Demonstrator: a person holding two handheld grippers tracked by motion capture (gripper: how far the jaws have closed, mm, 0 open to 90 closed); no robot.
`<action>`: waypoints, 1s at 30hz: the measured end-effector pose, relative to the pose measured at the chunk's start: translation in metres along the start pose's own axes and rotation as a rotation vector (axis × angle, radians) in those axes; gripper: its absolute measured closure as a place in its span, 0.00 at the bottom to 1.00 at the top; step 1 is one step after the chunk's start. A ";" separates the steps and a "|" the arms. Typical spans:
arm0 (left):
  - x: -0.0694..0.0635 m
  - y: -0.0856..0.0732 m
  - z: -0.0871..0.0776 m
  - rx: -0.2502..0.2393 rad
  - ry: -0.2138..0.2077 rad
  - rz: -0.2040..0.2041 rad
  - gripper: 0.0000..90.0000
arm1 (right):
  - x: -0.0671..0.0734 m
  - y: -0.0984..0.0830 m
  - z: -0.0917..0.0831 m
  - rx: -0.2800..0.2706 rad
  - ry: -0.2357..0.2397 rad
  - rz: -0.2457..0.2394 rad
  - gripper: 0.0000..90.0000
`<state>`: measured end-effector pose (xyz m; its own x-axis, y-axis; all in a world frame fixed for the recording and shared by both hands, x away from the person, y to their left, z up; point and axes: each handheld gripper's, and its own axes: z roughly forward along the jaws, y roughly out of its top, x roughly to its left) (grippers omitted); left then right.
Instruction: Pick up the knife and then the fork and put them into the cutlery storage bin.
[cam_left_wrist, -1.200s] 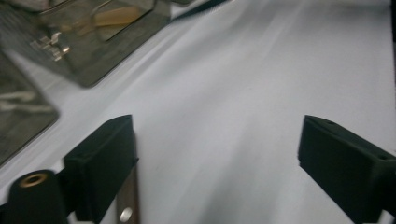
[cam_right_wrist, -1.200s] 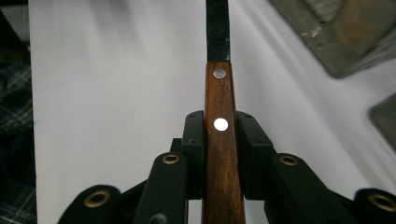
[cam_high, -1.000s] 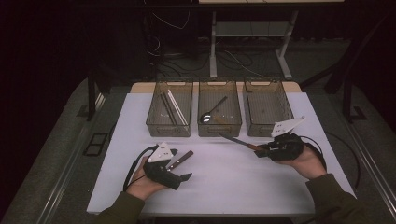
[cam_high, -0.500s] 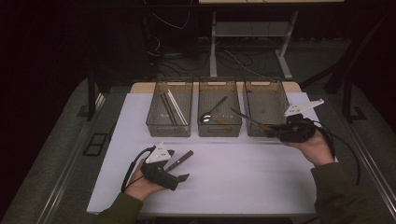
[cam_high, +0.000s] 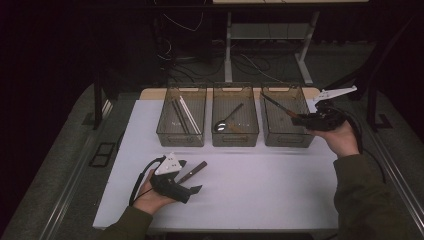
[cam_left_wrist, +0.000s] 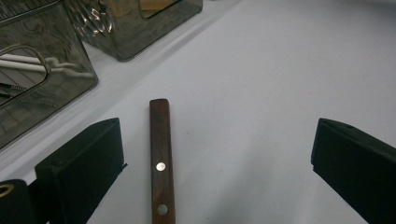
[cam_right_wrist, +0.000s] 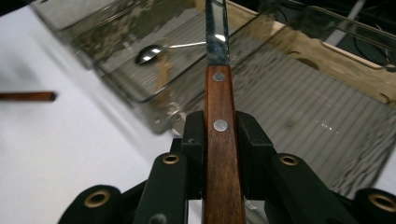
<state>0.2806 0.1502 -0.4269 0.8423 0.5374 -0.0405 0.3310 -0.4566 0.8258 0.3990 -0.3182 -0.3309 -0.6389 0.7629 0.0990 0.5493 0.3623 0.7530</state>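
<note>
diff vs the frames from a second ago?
The right gripper, shut on the wooden-handled knife, has carried it from above the white mat up and rightward, so the blade now reaches over the right bin. Nothing was picked up or released. The left gripper stayed open by the second knife handle on the mat; the spoon and the sticks in the left bin lie unchanged.

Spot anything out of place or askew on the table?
Nothing damaged or spilled. One wooden-handled utensil lies loose on the white table, outside the three bins, between the open jaws of the left tool. The right tool holds a wooden-handled knife slanted over the right bin.
</note>
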 end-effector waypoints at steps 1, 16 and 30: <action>0.000 0.000 0.000 -0.003 0.000 -0.002 0.01 | -0.004 0.001 0.001 -0.001 -0.010 0.013 0.84; 0.001 0.000 -0.001 -0.004 -0.004 -0.001 0.01 | -0.046 0.001 0.033 0.108 -0.124 0.146 0.84; 0.001 0.000 0.000 -0.005 -0.010 -0.002 0.01 | -0.051 -0.007 0.073 0.265 -0.161 0.146 0.84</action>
<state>0.2812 0.1506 -0.4268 0.8457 0.5315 -0.0481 0.3311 -0.4519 0.8283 0.4673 -0.3209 -0.3885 -0.4616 0.8840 0.0740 0.7630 0.3531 0.5414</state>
